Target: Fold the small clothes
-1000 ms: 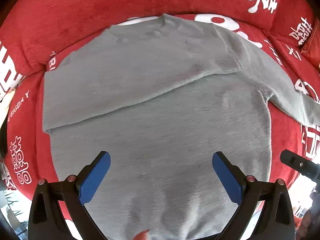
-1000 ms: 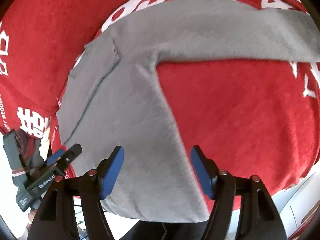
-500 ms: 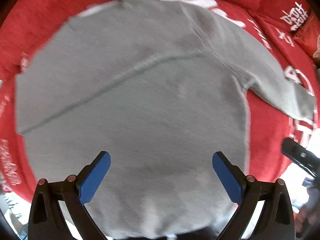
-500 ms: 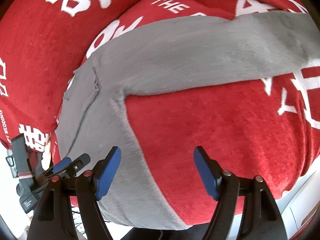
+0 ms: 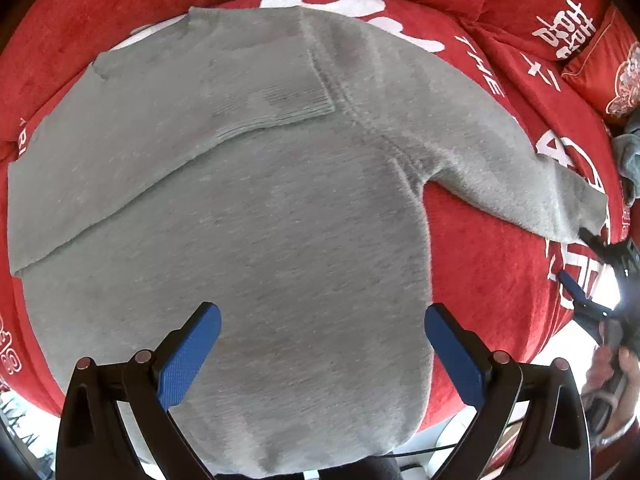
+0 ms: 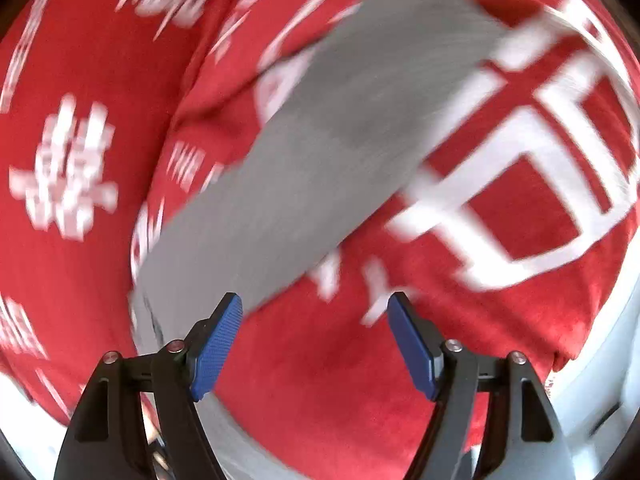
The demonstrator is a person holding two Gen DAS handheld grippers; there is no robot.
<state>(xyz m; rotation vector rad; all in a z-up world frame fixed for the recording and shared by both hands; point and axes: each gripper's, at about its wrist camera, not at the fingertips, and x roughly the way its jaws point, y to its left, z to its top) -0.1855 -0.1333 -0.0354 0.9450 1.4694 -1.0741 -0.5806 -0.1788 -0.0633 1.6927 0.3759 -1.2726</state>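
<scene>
One sleeve is already lying folded across the grey sweater (image 5: 248,220); the other is stretching ahead of the right hand-held gripper (image 6: 314,344). Both it and the left hand-held gripper (image 5: 322,356) are gaping wide, holding nothing.

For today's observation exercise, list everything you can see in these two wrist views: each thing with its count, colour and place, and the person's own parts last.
sweater: one, grey, spread flat on the red cover, one sleeve folded across the chest, the other stretched out to the side
cover: one, red with white lettering, under the sweater
cushions: at least two, red with white print, at the far edge
cloth: one, blue-grey, at the picture's right edge, mostly hidden
left gripper: one, black with blue pads, jaws open above the sweater's body
right gripper: one, black with blue pads, jaws open near the outstretched sleeve
hand: one, holding the right gripper
</scene>
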